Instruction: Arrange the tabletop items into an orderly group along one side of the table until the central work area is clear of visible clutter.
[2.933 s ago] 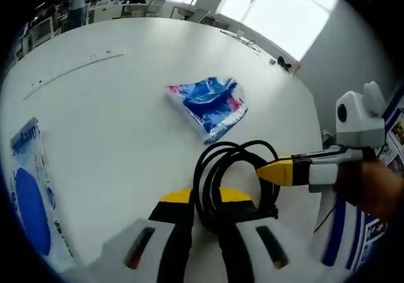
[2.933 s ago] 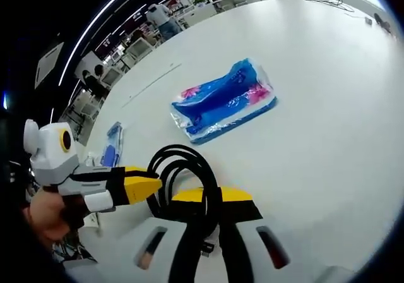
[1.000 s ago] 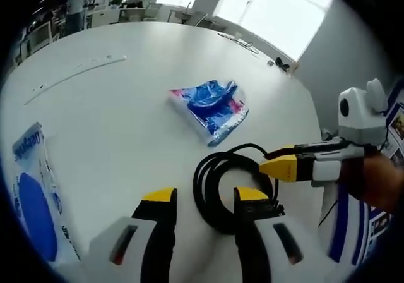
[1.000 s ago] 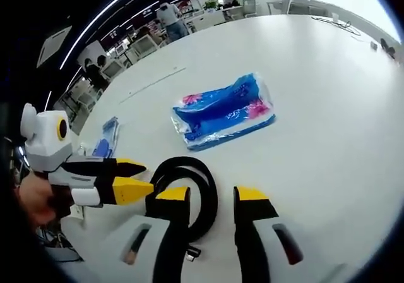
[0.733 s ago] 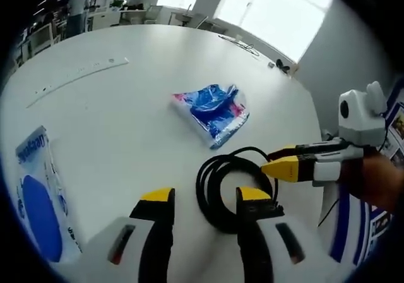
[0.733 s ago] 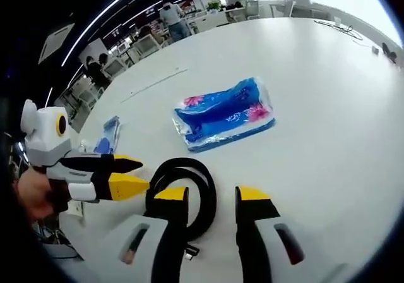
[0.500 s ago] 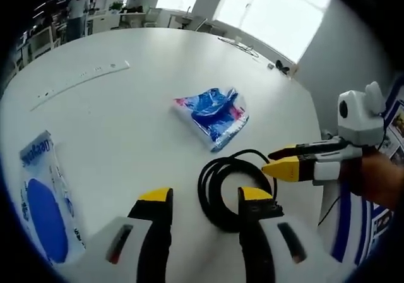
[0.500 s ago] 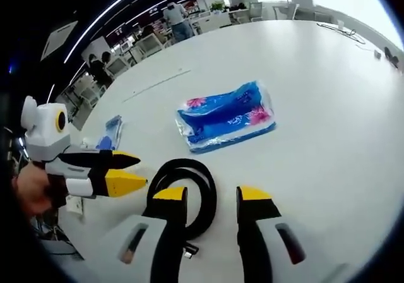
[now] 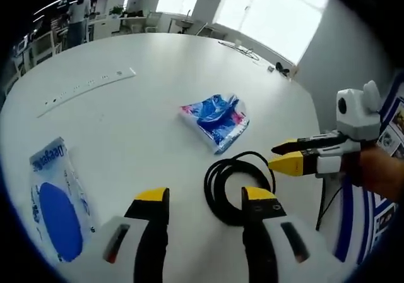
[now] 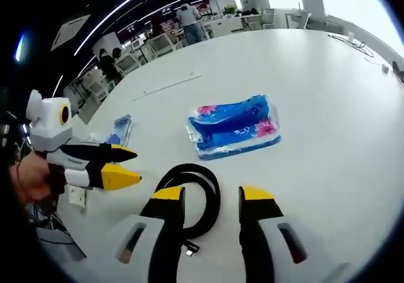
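Three things lie on the white table [image 9: 126, 112] — one black cable [image 9: 235, 185] low down, one blue pack [image 9: 216, 120] in the middle, one clear bag [image 9: 55, 198] at lower left.

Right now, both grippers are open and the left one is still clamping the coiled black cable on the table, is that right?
Not quite. Both are open, but the left gripper holds nothing: the left gripper view shows the coiled black cable lying free on the table, between spread jaws.
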The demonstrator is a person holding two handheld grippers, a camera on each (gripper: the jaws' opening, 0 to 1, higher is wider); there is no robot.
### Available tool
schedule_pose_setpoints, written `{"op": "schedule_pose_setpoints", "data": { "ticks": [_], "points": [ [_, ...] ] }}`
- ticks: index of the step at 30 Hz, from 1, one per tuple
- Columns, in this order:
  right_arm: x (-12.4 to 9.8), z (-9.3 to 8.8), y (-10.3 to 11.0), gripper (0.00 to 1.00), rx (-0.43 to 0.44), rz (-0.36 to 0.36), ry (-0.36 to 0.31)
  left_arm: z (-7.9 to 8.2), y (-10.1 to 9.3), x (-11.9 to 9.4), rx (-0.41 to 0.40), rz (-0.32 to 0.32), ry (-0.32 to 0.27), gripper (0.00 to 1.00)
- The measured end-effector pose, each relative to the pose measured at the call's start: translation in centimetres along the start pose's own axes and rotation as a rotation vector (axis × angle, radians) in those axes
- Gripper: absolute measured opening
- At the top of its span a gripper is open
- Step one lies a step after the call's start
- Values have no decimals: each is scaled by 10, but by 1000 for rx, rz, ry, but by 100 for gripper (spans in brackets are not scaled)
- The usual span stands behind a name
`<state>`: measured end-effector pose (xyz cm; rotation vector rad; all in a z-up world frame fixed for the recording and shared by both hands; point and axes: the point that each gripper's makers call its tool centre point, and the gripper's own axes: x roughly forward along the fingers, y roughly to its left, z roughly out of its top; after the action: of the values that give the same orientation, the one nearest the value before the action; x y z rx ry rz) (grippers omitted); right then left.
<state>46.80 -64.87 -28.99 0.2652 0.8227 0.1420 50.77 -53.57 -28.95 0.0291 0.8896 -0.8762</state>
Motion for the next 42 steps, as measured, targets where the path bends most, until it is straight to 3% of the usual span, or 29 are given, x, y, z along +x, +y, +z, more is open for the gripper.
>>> {"op": "schedule_pose_setpoints", "data": {
  "ticks": [13,42],
  "points": [
    [-13,11,23,33,-86,84,-6,9,8,-32,-2,19,-49,46],
    [-35,46,57,32,-272,183,-18,6,30,-100,-49,88,-142,46]
  ]
}}
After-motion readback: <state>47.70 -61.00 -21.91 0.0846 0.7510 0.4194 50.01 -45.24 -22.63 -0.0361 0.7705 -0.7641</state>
